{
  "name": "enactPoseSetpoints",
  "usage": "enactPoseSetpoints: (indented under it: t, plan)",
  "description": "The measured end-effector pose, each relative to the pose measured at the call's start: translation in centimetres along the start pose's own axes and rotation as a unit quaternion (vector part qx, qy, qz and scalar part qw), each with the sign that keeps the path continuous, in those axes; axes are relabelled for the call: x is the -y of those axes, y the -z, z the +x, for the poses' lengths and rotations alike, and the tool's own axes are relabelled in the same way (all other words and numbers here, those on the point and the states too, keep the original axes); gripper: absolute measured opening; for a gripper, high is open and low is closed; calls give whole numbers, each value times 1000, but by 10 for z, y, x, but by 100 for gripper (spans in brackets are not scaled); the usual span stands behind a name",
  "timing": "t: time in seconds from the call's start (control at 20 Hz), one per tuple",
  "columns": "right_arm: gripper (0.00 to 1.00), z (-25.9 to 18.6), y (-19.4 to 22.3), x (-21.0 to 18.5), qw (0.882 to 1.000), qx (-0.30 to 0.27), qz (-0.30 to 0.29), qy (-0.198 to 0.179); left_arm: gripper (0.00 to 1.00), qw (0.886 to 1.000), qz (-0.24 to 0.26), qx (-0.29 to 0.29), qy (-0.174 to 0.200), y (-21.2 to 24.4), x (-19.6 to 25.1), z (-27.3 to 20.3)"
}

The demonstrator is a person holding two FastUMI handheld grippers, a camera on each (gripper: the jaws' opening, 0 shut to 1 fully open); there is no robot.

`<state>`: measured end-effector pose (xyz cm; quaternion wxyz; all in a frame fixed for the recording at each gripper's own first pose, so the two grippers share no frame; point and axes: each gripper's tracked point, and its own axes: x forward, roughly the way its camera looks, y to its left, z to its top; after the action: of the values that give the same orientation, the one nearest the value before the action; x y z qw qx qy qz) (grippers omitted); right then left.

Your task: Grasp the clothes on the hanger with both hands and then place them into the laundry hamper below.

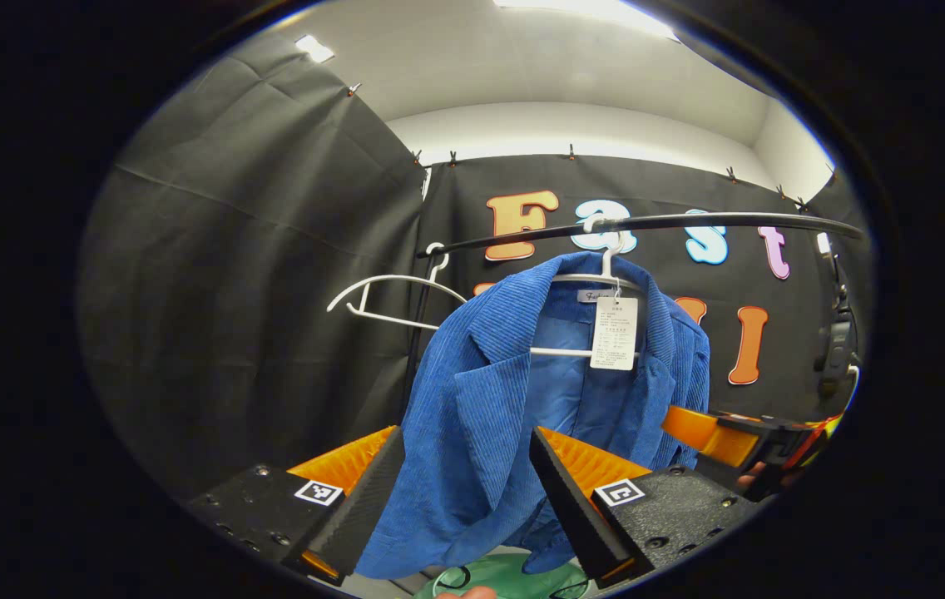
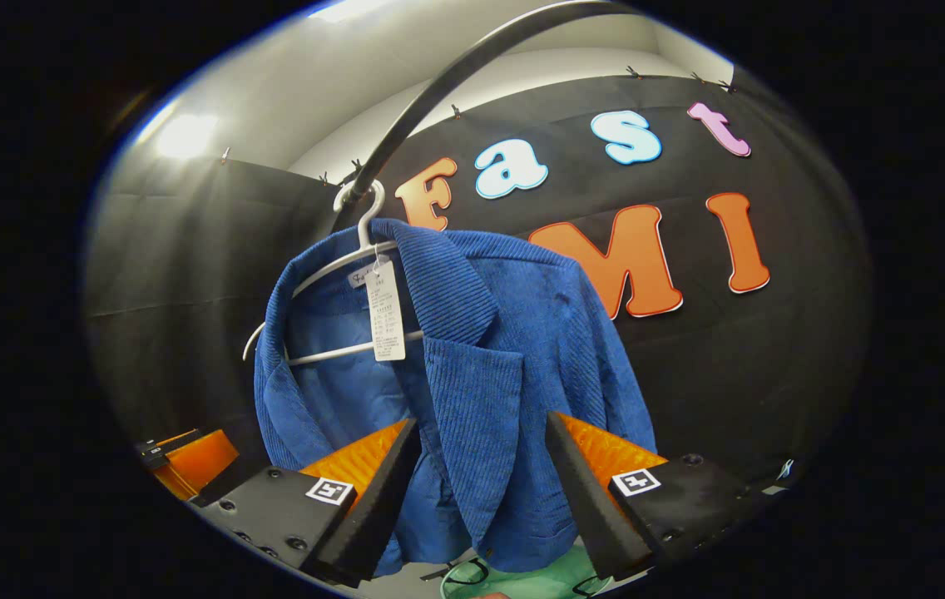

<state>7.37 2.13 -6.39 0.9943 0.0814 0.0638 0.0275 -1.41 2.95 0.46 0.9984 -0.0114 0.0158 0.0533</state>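
1. Blue corduroy jacket (image 1: 481,416) hanging on a white hanger (image 1: 606,279) from a dark rail (image 1: 689,223), paper tag (image 1: 614,333) at the collar.
2. Left hand-held gripper (image 1: 466,507) spread apart, front panel of the jacket between its fingers, contact unclear.
3. Right hand-held gripper (image 2: 481,499) likewise spread, around the opposite lapel.
4. Green laundry hamper (image 1: 514,578) just below the hem.
5. Empty white hanger (image 1: 389,295) farther along the rail.
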Motion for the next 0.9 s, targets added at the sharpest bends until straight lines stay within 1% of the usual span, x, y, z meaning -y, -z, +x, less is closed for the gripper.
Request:
enactPoseSetpoints:
  t: [0.05,0.1,0.3,0.35,0.5,0.65,0.7,0.75,0.8,0.9]
  plan:
    - [98,11,9,0,1000,-10,-1,6,95,1000,0,-1,-1,1,-3,-1]
    - [98,19,21,3,1000,-20,-1,16,92,1000,2,-1,-3,1,-6,-3]
    - [98,60,62,7,997,-64,18,35,92,1000,7,-2,-8,1,-24,-11]
    - [98,69,71,8,996,-73,25,39,95,1000,5,-4,-7,2,-29,-12]
    - [97,80,82,24,994,-86,22,69,95,1000,-1,-9,-2,3,-42,-13]
    - [56,72,73,42,992,-74,12,100,95,1000,-7,-16,15,9,-51,-11]
    - [43,67,69,46,991,-69,4,113,92,999,-12,-20,27,12,-51,-8]
    - [30,60,62,53,990,-58,-5,131,92,999,-20,-25,42,17,-50,-6]
    - [17,52,58,53,990,-51,-17,133,95,997,-30,-31,57,22,-47,-2]
    - [2,33,44,52,987,-35,-60,142,95,994,-52,-44,91,35,-37,6]
